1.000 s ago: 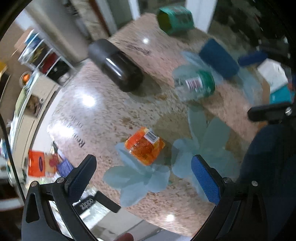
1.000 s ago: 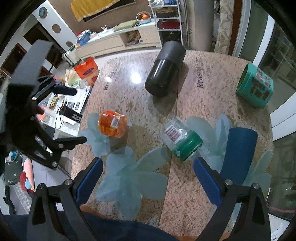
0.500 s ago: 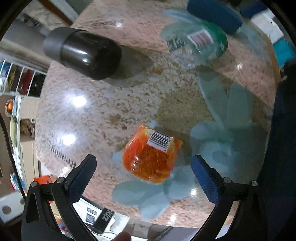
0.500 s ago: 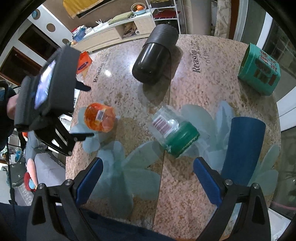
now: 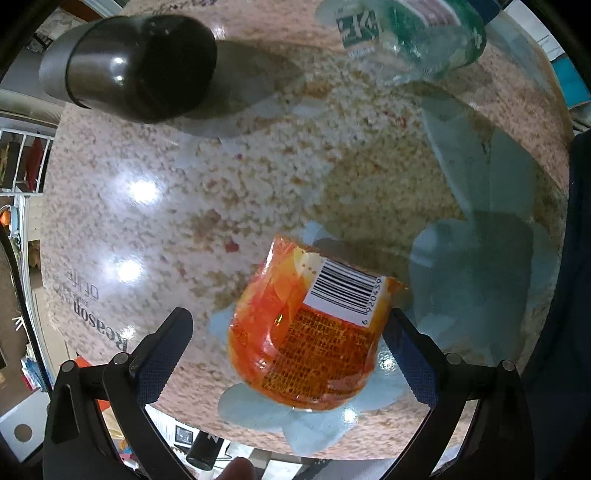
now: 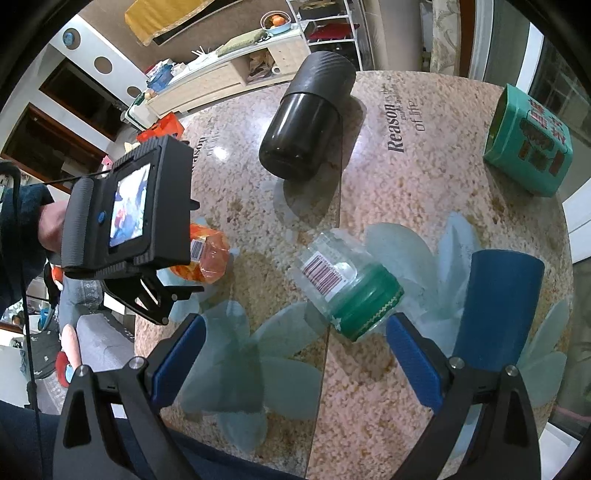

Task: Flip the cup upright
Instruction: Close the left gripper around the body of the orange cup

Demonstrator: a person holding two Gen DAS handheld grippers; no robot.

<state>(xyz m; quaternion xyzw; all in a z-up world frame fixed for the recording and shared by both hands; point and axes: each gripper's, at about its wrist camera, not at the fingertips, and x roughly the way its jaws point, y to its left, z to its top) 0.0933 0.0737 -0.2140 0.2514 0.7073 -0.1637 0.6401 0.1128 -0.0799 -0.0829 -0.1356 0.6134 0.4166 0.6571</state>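
speckled stone with pale blue flower prints covers the counter (image 5: 258, 177) in the left wrist view, and the dark printed words "reason" and "of life" stand near its left edge. the orange cup (image 5: 310, 332) lies on its side on a blue flower print, with a white barcode label on its wall; the digits "6 920459" can be read there, and the small text below them is too fine to read. the left hand-held gripper (image 5: 288, 354) is released, with its blue pads on both sides of the cup; i cannot tell if the right pad touches the cup. a black cylinder (image 5: 129, 66) lies on its side at the far left, and a clear jar with a green lid (image 5: 410, 33) lies at the top.

from the right wrist view, the same counter (image 6: 424, 221) shows "reason" and "of life" again near the far edge. the right hand-held gripper (image 6: 295, 354) is released and holds nothing, above the counter near the jar (image 6: 343, 288), which has a striped barcode label. the orange cup (image 6: 210, 258) is at the left, partly hidden by the left hand-held gripper (image 6: 129, 229). a blue tumbler (image 6: 498, 299) lies on its side at the right, and a green tin box (image 6: 528, 144) with red characters lies further away.
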